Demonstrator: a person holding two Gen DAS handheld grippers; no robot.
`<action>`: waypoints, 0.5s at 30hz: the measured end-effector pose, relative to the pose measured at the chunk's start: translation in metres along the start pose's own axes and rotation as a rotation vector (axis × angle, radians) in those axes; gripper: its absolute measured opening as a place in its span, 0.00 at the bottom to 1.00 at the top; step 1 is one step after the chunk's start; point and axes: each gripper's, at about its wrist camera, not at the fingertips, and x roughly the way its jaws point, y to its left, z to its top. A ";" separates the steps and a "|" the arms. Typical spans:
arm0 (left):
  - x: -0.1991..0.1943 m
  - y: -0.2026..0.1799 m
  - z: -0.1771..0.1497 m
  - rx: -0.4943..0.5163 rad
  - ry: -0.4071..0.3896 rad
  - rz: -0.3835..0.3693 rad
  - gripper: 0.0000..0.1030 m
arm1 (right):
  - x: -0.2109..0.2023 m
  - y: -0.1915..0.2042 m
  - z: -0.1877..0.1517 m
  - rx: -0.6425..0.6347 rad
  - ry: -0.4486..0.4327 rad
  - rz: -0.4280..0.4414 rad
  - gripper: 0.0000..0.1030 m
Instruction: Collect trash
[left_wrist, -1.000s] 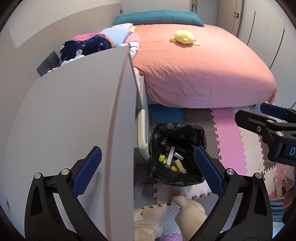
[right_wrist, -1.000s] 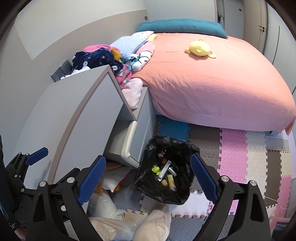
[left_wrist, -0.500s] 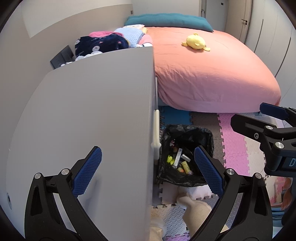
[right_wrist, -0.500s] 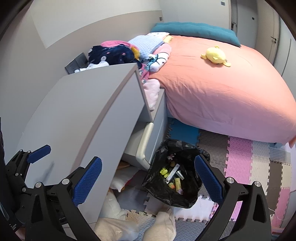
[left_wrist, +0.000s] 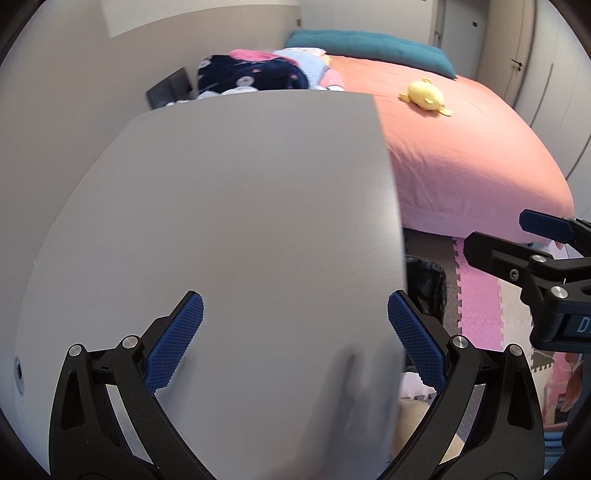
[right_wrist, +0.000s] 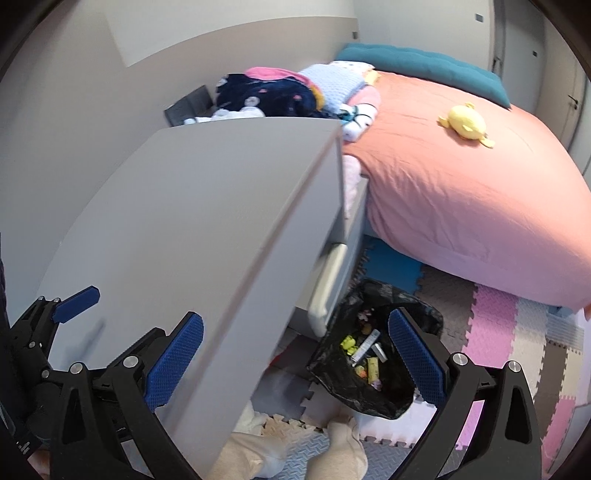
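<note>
A black-lined trash bin (right_wrist: 373, 354) stands on the floor beside the grey nightstand and holds several small pieces of trash, yellow and grey. In the left wrist view only its rim (left_wrist: 428, 277) shows past the nightstand edge. My left gripper (left_wrist: 295, 343) is open and empty above the bare grey nightstand top (left_wrist: 240, 221). My right gripper (right_wrist: 295, 350) is open and empty, over the nightstand's front edge (right_wrist: 258, 229) and the bin. The left gripper also shows at the left edge of the right wrist view (right_wrist: 55, 314).
A bed with a pink cover (right_wrist: 461, 192) fills the right, with a yellow plush toy (right_wrist: 465, 123) and a teal pillow (right_wrist: 424, 70). A pile of clothes (right_wrist: 277, 92) lies behind the nightstand. Foam floor tiles (right_wrist: 517, 332) cover the floor. The person's socked feet (right_wrist: 332, 450) stand below.
Both grippers have moved left and up over the nightstand. In the left wrist view the nightstand top now hides most of the bin.
</note>
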 end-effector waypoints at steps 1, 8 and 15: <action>-0.001 0.006 -0.002 -0.008 0.000 0.002 0.94 | 0.000 0.005 0.001 -0.006 -0.002 0.004 0.97; -0.012 0.045 -0.018 -0.063 -0.006 0.029 0.94 | 0.003 0.041 0.004 -0.046 -0.003 0.027 0.97; -0.023 0.086 -0.038 -0.124 -0.006 0.060 0.94 | 0.006 0.082 0.001 -0.097 0.002 0.054 0.97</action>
